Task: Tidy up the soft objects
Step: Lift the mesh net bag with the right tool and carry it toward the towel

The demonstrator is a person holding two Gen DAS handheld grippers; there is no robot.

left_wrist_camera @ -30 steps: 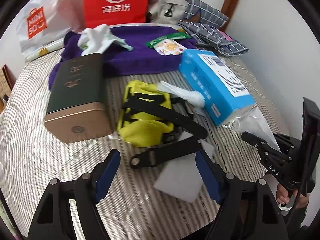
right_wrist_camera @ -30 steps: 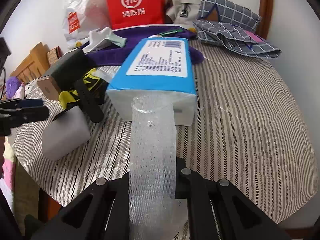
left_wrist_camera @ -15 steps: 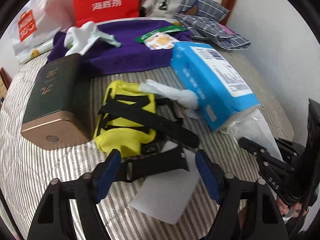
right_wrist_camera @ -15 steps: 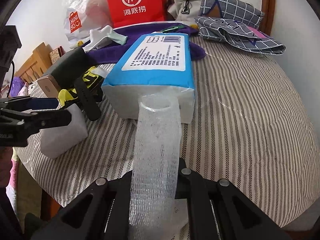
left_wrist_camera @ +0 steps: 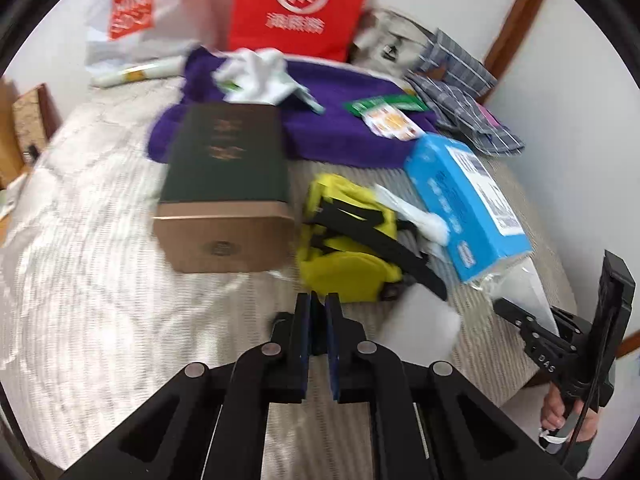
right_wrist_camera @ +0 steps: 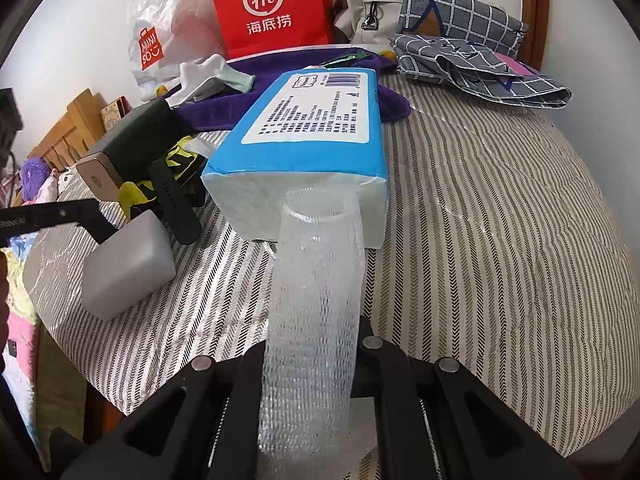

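Observation:
My right gripper (right_wrist_camera: 312,344) is shut on a white foam net sleeve (right_wrist_camera: 312,304) that sticks up between its fingers, just before a blue tissue pack (right_wrist_camera: 308,136). My left gripper (left_wrist_camera: 318,312) is shut with nothing visible between its blue pads; it sits over the striped bed, left of a white foam block (left_wrist_camera: 416,320), also in the right wrist view (right_wrist_camera: 128,268). A yellow pouch with black straps (left_wrist_camera: 348,240) lies just beyond it. The blue tissue pack (left_wrist_camera: 468,204) lies to the right.
A dark green box with a gold end (left_wrist_camera: 224,188) lies left of the pouch. A purple towel (left_wrist_camera: 332,120) with white cloth (left_wrist_camera: 256,76), a red bag (left_wrist_camera: 300,4), a Miniso bag (right_wrist_camera: 160,40) and checked cloth (right_wrist_camera: 472,56) are at the back. The bed edge is near.
My left gripper has closed from wide open to shut and swung left, away from the foam block and strap. The right gripper still holds the net sleeve, slightly closer to the tissue pack.

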